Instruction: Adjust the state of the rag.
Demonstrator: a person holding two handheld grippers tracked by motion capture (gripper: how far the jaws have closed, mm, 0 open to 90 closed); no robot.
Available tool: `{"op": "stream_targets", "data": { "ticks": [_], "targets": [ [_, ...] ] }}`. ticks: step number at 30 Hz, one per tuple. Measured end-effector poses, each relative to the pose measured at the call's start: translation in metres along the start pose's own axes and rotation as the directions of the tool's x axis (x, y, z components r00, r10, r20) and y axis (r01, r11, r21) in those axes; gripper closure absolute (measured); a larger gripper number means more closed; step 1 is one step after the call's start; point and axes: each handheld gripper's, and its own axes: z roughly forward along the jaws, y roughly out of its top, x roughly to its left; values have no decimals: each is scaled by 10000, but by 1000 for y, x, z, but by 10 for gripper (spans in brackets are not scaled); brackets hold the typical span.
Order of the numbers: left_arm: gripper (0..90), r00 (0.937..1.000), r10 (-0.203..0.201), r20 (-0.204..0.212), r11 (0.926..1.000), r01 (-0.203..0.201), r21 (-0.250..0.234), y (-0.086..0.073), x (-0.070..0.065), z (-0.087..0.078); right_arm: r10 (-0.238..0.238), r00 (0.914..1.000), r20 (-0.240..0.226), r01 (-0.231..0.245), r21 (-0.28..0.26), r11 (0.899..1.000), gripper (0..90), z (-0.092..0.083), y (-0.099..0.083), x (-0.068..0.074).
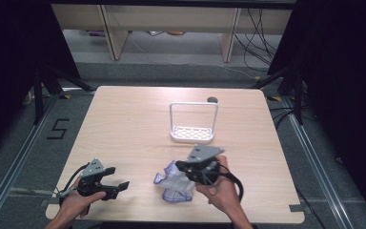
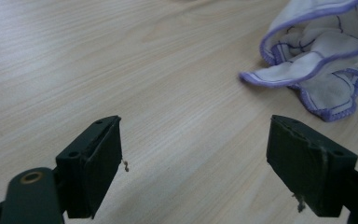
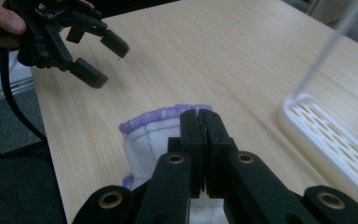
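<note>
Pale wood table [image 1: 124, 124], smooth, with fine grain lines and rounded corners. Lots of bare room across the middle and toward 9 o'clock.

White rack [image 1: 193, 124] near 12 o'clock, close to the far edge: thin wire hoop standing up, flat base full of little slots. Small dark round thing [image 1: 212, 99] just behind it, too small to tell what.

Soft white cloth [image 1: 175, 183] with purple trim, crumpled, at 6 o'clock near the front edge. Pinched in the right gripper [image 3: 200, 122], black jaws pressed together on it.

Left gripper [image 1: 116, 185] at 7 o'clock, close to the front edge, jaws wide apart, holding nothing, well apart from the cloth.
</note>
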Motion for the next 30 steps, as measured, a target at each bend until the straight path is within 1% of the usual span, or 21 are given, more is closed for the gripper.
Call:
{"op": "stream_targets", "data": {
  "ticks": [1, 2, 3, 6, 7, 10, 11, 12, 13, 15, 16, 17, 18, 20, 21, 22, 24, 27, 28, 29, 30],
  "targets": [
    [174, 10000, 0, 0, 10000, 0, 0, 0, 0, 0, 0, 10000, 0, 0, 0, 10000, 896, 0, 0, 0],
    [174, 10000, -48, -87, 10000, 48, -41, 0, -2, 2, 316, 9990, 318, -310, -200, 9993, 896, -20, -12, -6],
    [174, 10000, -48, -87, 10000, 48, -41, 0, -2, 2, 407, 9980, 486, -395, -244, 9989, 897, -28, -19, -9],
    [174, 9997, -91, 222, 10000, 91, 2, 3, -5, 7, 970, 9915, 863, -969, -50, 9953, 897, -45, -45, -18],
    [174, 9997, -91, 222, 10000, 91, 2, 3, -5, 7, 970, 9915, 863, -969, -50, 9953, 897, -45, -45, -18],
    [184, 9992, 302, 262, 9995, -301, -35, 13, -12, 13, 1479, 9805, 1297, -1539, 376, 9874, 897, -48, -80, -28],
    [189, 9992, 302, 262, 9995, -301, -35, 13, -12, 13, 1479, 9805, 1297, -1539, 376, 9874, 897, -48, -80, -28],
    [194, 9983, 380, 433, 9992, -375, -125, 19, -16, 18, 1544, 9789, 1338, -1645, 679, 9840, 897, -43, -95, -35],
    [200, 9983, 380, 433, 9992, -375, -125, 19, -16, 18, 1544, 9789, 1338, -1645, 679, 9840, 897, -43, -95, -35],
    [218, 9963, 672, 529, 9977, -671, -39, 26, -21, 25, 1931, 9689, 1546, -2124, 1195, 9699, 897, -37, -110, -42],
    [226, 9940, 912, 597, 9958, -911, -51, 30, -25, 33, 1939, 9670, 1650, -2171, 1363, 9666, 897, -35, -113, -45],
    [237, 9940, 912, 597, 9958, -911, -51, 30, -25, 33, 1939, 9670, 1650, -2171, 1363, 9666, 897, -35, -113, -45],
    [247, 9932, 943, 681, 9955, -944, -22, 33, -28, 38, 1941, 9658, 1716, -2225, 1652, 9609, 897, -31, -119, -49],
    [258, 9873, 1093, 1155, 9937, -1115, 128, 39, -33, 49, 2001, 9626, 1826, -2321, 1750, 9568, 897, -29, -123, -53],
    [271, 9873, 1093, 1155, 9937, -1115, 128, 39, -33, 49, 2001, 9626, 1826, -2321, 1750, 9568, 897, -29, -123, -53],
    [279, 9848, 856, 1512, 9961, -875, 60, 43, -38, 55, 1913, 9631, 1895, -2271, 1898, 9552, 897, -25, -128, -57],
    [297, 9770, 850, 1956, 9954, -919, 262, 47, -43, 59, 1889, 9629, 1929, -2271, 2005, 9530, 896, -22, -131, -61],
    [326, 9726, 956, 2121, 9940, -1045, 309, 48, -50, 65, 2069, 9602, 1877, -2430, 1955, 9501, 891, -21, -131, -63],
    [326, 9684, 950, 2306, 9934, -1073, 414, 48, -53, 67, 2068, 9593, 1922, -2422, 1837, 9527, 872, -21, -131, -63],
    [334, 9643, 936, 2479, 9930, -1086, 474, 49, -57, 70, 2292, 9522, 2018, -2636, 1645, 9505, 830, -23, -129, -61],
    [342, 9582, 933, 2705, 9917, -1136, 601, 48, -60, 74, 2299, 9516, 2039, -2629, 1525, 9527, 787, -25, -126, -60]
  ]
}}
